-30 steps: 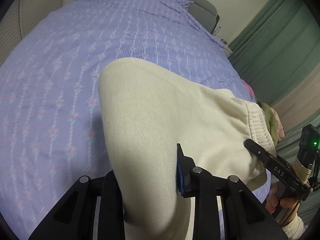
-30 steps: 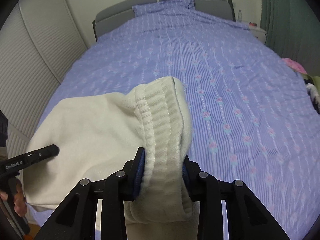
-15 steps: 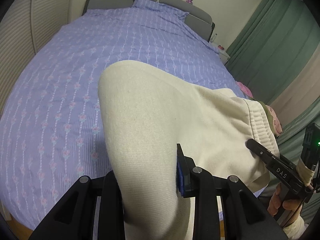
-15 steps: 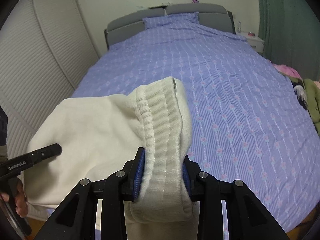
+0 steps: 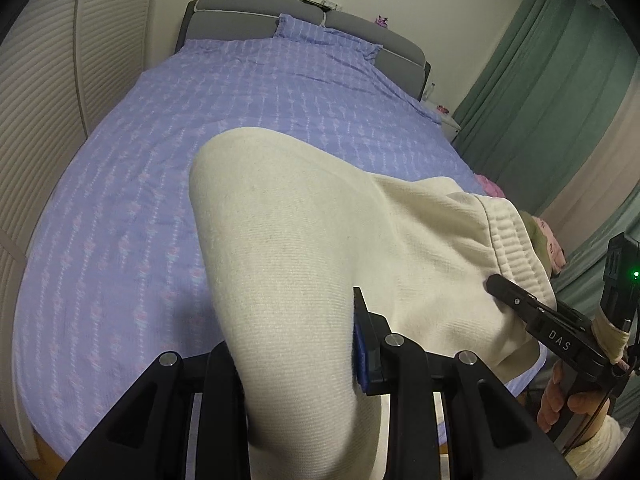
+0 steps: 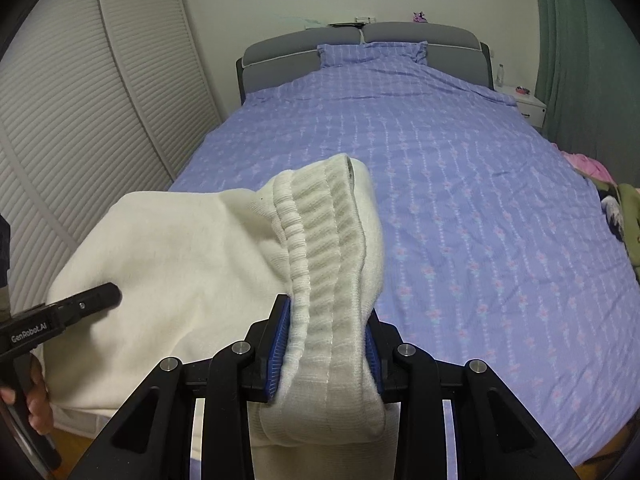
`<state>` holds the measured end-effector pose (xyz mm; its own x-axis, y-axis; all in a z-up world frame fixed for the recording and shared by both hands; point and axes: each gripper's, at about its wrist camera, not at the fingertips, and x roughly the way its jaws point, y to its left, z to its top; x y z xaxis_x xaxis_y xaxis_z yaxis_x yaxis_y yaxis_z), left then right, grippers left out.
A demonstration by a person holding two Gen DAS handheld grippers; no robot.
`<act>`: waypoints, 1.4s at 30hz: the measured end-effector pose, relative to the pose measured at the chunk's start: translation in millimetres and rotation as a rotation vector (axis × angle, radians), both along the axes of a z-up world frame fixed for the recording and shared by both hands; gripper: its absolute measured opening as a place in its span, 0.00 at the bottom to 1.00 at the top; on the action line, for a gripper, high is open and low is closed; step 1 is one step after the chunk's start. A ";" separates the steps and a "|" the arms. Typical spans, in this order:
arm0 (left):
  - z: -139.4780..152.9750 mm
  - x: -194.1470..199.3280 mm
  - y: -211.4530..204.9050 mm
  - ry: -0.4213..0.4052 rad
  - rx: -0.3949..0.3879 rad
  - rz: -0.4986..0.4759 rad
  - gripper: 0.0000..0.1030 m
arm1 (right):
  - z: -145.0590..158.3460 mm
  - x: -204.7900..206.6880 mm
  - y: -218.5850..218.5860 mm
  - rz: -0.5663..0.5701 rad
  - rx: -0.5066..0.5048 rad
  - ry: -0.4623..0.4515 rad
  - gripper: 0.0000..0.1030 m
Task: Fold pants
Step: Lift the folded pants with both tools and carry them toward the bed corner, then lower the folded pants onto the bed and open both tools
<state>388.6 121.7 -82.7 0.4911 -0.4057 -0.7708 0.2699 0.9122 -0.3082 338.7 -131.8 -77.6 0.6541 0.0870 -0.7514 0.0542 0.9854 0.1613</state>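
Note:
Cream pants (image 5: 304,248) hang between my two grippers above the foot of a bed. My left gripper (image 5: 296,344) is shut on the plain cream cloth, which bulges up over its fingers. My right gripper (image 6: 326,340) is shut on the ribbed waistband (image 6: 328,240) of the pants (image 6: 168,264). The right gripper also shows in the left wrist view (image 5: 504,288), at the waistband edge. The left gripper also shows in the right wrist view (image 6: 108,294), against the cloth. The lower part of the pants hangs out of sight below both grippers.
The bed (image 6: 460,168) has a purple flowered cover, a pillow (image 6: 372,52) and a grey headboard (image 6: 420,36). A slatted wardrobe (image 6: 80,120) stands on the left. Green curtains (image 5: 540,92) hang on the right. A white nightstand (image 6: 524,108) and piled clothes (image 6: 624,216) lie at the right.
Both grippers have risen and drawn back from the bed with the pants still held. More of the headboard, wall and wardrobe now shows. The grips have not changed.

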 end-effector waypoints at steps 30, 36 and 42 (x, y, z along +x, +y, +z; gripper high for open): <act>-148.2 184.5 270.8 0.137 0.152 0.018 0.28 | -125.1 183.1 286.2 0.134 -0.035 0.161 0.32; -214.4 217.1 272.9 0.248 0.199 0.026 0.32 | -179.1 215.6 293.7 0.132 -0.060 0.253 0.32; -241.9 190.5 277.5 0.297 0.278 0.062 0.54 | -219.6 210.1 267.7 0.079 0.031 0.411 0.46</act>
<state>579.2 399.2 -324.5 0.2474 -0.1388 -0.9589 0.1481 0.9835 -0.1041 548.8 135.9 -297.2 0.2908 0.1517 -0.9447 0.0448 0.9841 0.1719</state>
